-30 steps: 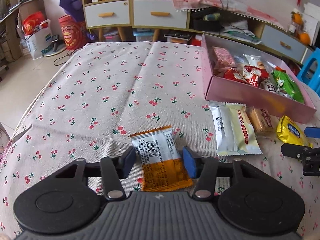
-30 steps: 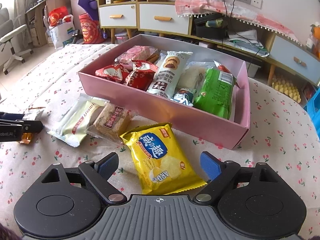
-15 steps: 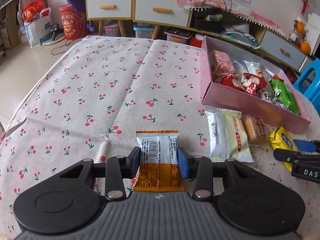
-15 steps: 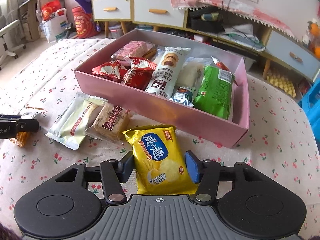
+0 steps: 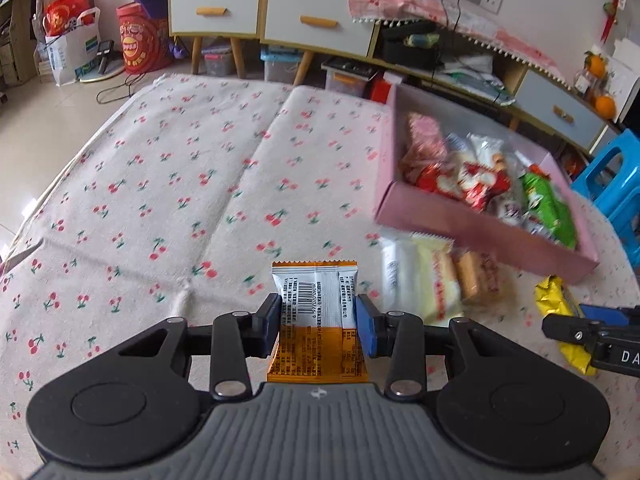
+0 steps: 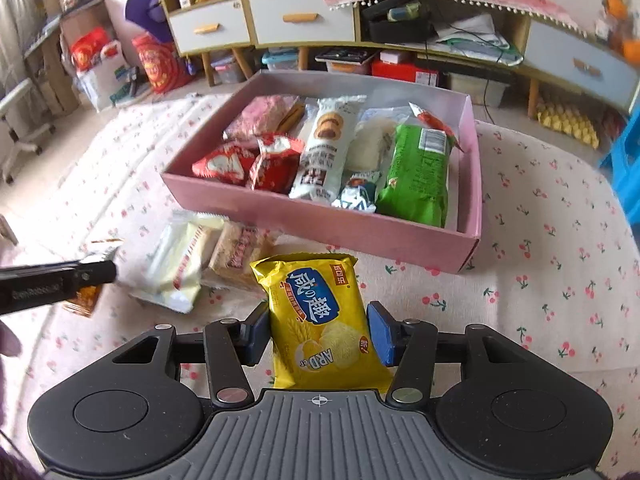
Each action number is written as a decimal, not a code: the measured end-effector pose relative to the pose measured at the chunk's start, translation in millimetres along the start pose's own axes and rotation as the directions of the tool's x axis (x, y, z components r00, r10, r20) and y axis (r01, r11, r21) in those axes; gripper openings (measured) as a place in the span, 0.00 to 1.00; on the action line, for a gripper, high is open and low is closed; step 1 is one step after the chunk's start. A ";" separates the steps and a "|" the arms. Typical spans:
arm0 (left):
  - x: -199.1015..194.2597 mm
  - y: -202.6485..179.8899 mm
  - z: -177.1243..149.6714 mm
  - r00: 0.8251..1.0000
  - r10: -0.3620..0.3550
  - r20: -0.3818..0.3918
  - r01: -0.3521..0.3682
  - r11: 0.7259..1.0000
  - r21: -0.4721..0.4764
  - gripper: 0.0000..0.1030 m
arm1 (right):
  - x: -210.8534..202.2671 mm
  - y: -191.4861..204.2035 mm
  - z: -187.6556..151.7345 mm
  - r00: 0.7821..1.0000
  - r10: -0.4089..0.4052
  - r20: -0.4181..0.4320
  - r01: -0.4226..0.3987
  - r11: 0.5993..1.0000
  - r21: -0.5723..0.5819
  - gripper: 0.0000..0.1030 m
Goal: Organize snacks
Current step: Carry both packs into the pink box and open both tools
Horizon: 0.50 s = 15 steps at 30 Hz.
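Above cloth, both claws tilted down, gripping packets.

cabinet drawers (image 5: 320,26) | blue stool (image 5: 616,184) | red bucket (image 5: 140,42) | oranges (image 5: 600,84)

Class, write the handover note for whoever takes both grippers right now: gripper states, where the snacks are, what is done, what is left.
Left gripper: shut on the orange packet.
Right gripper: jaws just closed on the yellow chip bag.
Pink box: already holds several snacks.
Left: box both held packets, then the cream packet and the biscuit pack beside the box on the cloth.
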State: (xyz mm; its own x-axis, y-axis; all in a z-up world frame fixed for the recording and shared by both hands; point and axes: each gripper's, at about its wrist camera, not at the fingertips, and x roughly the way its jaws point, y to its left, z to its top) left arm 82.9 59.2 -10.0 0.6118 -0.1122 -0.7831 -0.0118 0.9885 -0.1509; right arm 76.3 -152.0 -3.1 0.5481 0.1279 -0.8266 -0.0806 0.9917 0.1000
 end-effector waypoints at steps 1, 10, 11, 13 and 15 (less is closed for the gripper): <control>-1.8 -2.8 1.9 1.000 -0.003 0.010 0.003 1.000 -0.002 0.35 | -2.9 -1.7 1.5 1.000 0.011 0.005 -0.012 1.000 0.012 0.49; -8.2 -32.5 15.5 0.993 -0.069 0.100 0.065 0.997 0.037 0.35 | -19.1 -13.5 20.8 0.995 0.082 0.060 -0.087 0.992 0.092 0.49; -7.4 -36.6 16.6 0.991 -0.083 0.107 0.078 0.996 0.043 0.35 | -20.1 -15.2 23.2 0.994 0.083 0.069 -0.089 0.991 0.101 0.49; -5.4 -43.1 18.8 0.987 -0.105 0.119 0.099 0.993 0.056 0.35 | -20.9 -21.0 28.4 0.993 0.085 0.087 -0.096 0.987 0.130 0.49; -2.1 -48.8 21.7 0.983 -0.126 0.134 0.119 0.991 0.060 0.35 | -21.3 -27.7 32.9 0.991 0.087 0.102 -0.103 0.981 0.164 0.49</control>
State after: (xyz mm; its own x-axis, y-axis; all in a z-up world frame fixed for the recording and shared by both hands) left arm 99.3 13.4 12.1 0.7084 -0.2216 -0.6701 0.1085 0.9723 -0.2069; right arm 94.2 -181.8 30.0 0.6210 0.2141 -0.7540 0.0015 0.9617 0.2742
